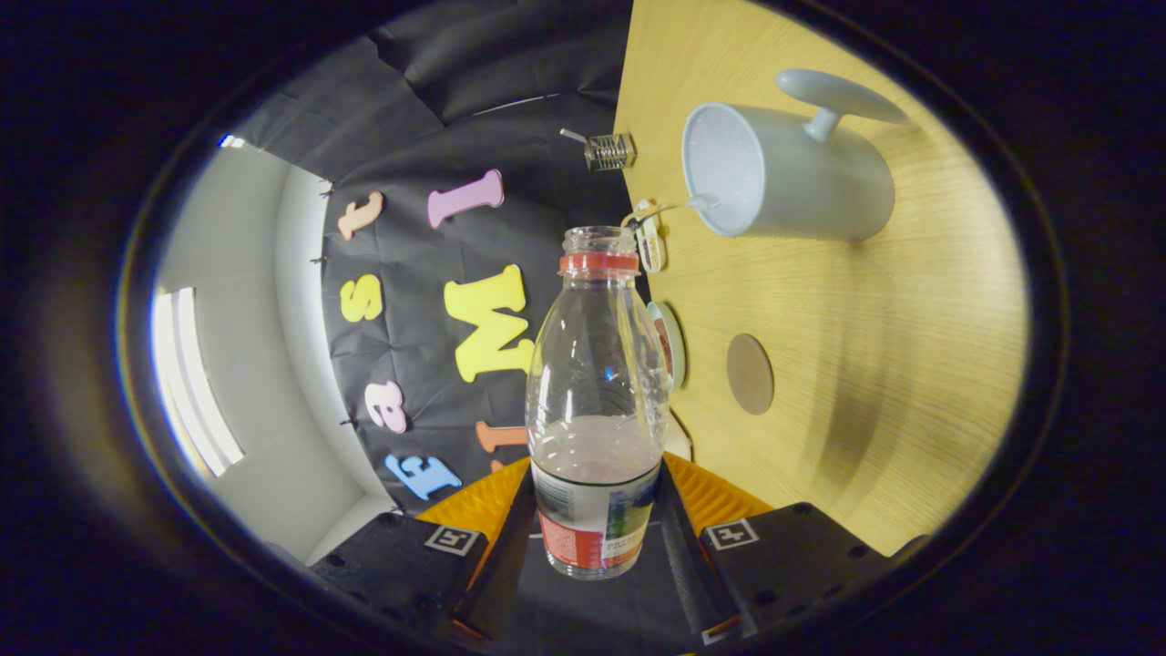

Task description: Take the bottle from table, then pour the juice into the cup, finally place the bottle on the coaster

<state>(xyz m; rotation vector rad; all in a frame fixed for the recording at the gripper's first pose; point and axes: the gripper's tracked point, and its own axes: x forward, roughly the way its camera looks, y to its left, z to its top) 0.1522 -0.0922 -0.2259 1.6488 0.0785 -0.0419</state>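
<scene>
While the tongs (597,538) sit clamped on the bottle's (597,401) lower body, its long axis runs straight ahead along the fingers, open mouth pointing away. View rolled sideways; juice lies low in it. Cup (788,173) stands on the tabletop (911,364) beyond and right of the mouth, coaster (750,374) nearer, right of the bottle.

uncapped bottle (597,401) seemingly gripped, near cup (783,173), coaster (750,374).
</scene>
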